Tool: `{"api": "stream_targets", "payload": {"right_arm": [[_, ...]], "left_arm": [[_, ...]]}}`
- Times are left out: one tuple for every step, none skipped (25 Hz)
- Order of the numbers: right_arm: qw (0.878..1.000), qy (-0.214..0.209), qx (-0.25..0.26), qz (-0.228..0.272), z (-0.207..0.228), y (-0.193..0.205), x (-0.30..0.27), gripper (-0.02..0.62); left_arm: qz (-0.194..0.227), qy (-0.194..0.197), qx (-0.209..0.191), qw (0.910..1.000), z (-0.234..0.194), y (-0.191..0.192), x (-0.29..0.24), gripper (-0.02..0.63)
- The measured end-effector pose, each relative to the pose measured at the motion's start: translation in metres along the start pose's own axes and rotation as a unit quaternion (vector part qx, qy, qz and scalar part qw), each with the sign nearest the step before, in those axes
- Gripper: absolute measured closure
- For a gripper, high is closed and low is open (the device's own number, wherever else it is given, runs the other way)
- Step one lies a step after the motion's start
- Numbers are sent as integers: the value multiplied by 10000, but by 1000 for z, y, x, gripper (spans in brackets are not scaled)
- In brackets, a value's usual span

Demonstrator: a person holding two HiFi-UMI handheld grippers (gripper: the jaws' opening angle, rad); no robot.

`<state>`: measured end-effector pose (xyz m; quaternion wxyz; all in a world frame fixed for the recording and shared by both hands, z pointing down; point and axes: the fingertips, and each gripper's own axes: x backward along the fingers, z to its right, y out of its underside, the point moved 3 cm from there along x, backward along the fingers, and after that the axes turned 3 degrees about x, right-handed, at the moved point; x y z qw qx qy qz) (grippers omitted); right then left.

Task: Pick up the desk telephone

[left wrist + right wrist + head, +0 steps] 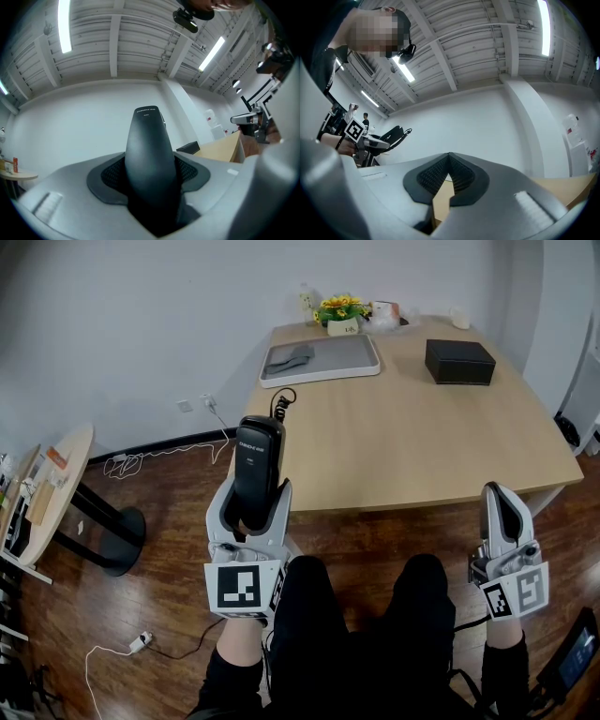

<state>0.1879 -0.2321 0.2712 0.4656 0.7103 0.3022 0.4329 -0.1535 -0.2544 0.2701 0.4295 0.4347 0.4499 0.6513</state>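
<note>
A black telephone handset stands upright between the pads of my left gripper, which is shut on its lower half. Its black cord curls from the top end by the table's near left edge. In the left gripper view the handset fills the gap of the left gripper, with both dark pads against it. My right gripper is held at the lower right, shut and empty. In the right gripper view the right gripper has its tips touching.
A wooden table lies ahead with a grey tray, a black box and a flower pot at the back. A round side table stands left. Cables trail on the wood floor. The person's legs sit below.
</note>
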Motion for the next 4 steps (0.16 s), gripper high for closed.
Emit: {"api": "stream_targets", "payload": {"right_arm": [[10000,-10,1,1,-1,0,0,595],[10000,-20,1,3,-1,0,0,595],[10000,-30,2,5,-1,0,0,595],[10000,-39,3,8,-2,0,-1,595]], "left_arm": [[7,-4,12,10000,0,0,0,347],[11,-10,16,10000,0,0,1,347],[12,-17,15,10000,-1,-1,1,347],[12,-24,14,10000,-1,-1,2,347]]}}
